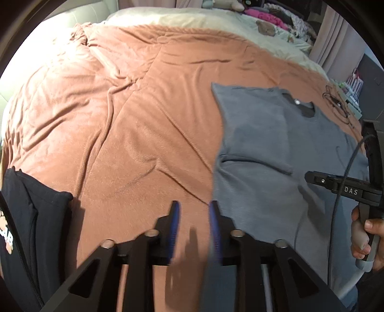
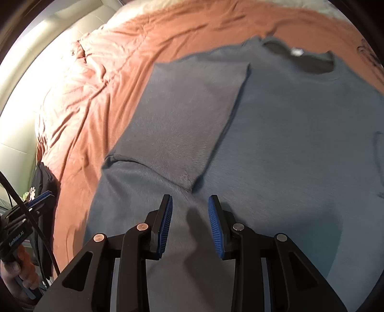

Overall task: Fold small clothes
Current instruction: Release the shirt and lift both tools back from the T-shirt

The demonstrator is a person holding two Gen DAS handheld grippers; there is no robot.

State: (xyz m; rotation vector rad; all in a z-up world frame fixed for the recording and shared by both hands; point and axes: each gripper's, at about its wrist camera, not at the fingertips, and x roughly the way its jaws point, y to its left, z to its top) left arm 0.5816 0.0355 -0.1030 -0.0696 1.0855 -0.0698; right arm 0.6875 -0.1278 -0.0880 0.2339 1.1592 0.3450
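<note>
Right hand-held gripper (image 2: 189, 216) has its ribbed blue pads (image 2: 166, 225) spread about halfway with nothing between them, hovering right over the lower part of the grey t-shirt (image 2: 276, 148). The shirt's a soft, slightly fuzzy knit lying flat just ahead of the fingers, its left sleeve folded in over the chest as a neat rectangle, dark neckline with a white tag at the far end.

Left hand-held gripper (image 1: 193, 216) is parted about the same, also holding nothing, above the shirt's left edge where it meets the blanket. The rust-orange blanket (image 1: 124, 115) is plush and wrinkly, covering the bed. Off to its left sits a black garment (image 1: 31, 211), folded. Farther out, a cream sheet (image 1: 182, 16).
</note>
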